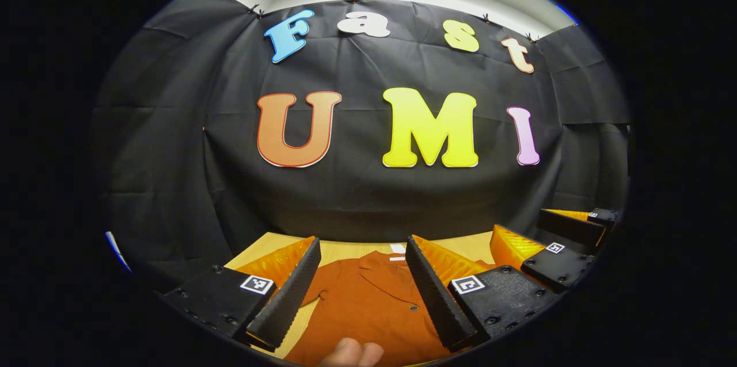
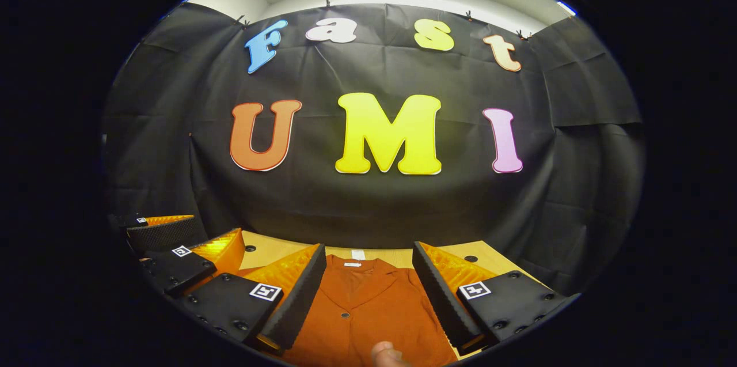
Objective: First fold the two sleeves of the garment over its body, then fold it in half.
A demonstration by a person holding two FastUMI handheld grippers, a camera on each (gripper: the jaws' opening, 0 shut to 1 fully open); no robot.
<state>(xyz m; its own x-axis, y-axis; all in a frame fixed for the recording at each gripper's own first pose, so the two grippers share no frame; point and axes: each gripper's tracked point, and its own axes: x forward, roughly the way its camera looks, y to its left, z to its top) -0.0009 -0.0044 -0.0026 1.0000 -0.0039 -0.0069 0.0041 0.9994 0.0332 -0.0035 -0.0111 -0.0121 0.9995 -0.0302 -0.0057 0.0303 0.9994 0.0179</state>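
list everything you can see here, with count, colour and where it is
garment: one, rust orange, collared with buttons, lying flat on the table, collar toward the back wall
label: one, white, inside the garment's collar
table: one, light wood, under the garment
booth wall: one, black cloth, behind the table
left gripper: one, open, held above the garment
right gripper: one, open, held above the garment, beside the left gripper
fingertip: one in each view, bottom edge, the person's

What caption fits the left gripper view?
Open left gripper held above a rust-orange shirt lying on the wooden table.
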